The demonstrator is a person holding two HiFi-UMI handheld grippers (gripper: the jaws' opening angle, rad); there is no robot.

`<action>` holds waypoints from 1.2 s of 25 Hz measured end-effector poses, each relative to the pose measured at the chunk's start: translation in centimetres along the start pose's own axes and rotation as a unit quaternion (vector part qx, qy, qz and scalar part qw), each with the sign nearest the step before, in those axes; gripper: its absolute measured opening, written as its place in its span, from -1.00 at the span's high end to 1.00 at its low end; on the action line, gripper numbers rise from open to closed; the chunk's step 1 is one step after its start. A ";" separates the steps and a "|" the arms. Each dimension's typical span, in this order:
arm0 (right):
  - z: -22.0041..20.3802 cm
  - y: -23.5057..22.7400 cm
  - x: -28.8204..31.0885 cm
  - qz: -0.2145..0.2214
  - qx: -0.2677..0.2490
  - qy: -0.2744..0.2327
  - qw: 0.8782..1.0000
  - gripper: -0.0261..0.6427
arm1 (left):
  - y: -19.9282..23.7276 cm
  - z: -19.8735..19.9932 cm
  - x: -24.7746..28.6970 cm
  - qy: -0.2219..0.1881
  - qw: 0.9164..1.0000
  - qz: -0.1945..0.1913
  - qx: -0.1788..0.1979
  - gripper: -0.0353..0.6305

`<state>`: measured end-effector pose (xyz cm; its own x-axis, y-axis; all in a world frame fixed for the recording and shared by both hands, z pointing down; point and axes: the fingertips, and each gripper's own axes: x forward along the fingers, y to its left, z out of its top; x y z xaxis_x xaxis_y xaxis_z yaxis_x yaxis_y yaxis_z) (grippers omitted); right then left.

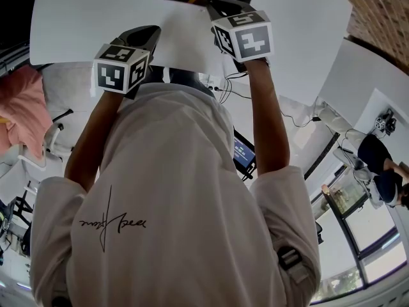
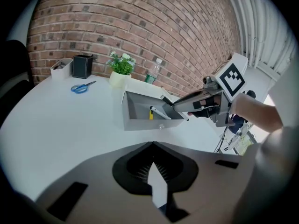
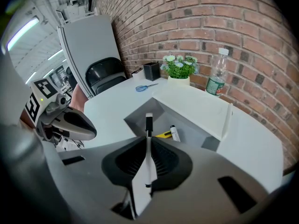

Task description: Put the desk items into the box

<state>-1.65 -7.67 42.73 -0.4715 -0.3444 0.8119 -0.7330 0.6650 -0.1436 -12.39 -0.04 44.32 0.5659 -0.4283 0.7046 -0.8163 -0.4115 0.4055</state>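
Note:
A grey open box (image 2: 135,121) stands on the white table, holding a white marker (image 2: 162,113) and a yellow item (image 2: 151,114). In the right gripper view the same box (image 3: 140,117) shows the marker (image 3: 174,133) and yellow item (image 3: 163,135) inside. My right gripper (image 3: 148,140) is shut on a black-capped marker (image 3: 149,124) that points into the box. From the left gripper view, that right gripper (image 2: 176,107) hovers over the box's right end. My left gripper (image 2: 153,157) is shut and empty, back from the box. Blue scissors (image 2: 81,87) lie on the table.
Along the brick wall stand a white tray (image 2: 60,69), a black pen holder (image 2: 82,66), a potted plant (image 2: 121,69) and a water bottle (image 2: 150,73). The box's white lid (image 3: 191,104) stands open. A black chair (image 3: 105,73) is beyond the table.

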 end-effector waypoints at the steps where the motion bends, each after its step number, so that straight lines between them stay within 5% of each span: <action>1: 0.1 0.0 0.1 0.000 -0.002 0.001 1.000 0.76 | 0.1 0.0 0.0 0.000 1.000 0.000 -0.001 0.88; 30: 2.6 -0.3 4.3 0.017 -0.008 0.025 1.000 0.76 | 4.3 1.0 0.2 0.007 1.000 0.010 -0.025 0.88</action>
<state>-4.67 -11.05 44.77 -0.4714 -0.2882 0.8335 -0.7084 0.6866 -0.1632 -15.69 -2.68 45.62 0.5485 -0.4251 0.7201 -0.8321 -0.3621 0.4201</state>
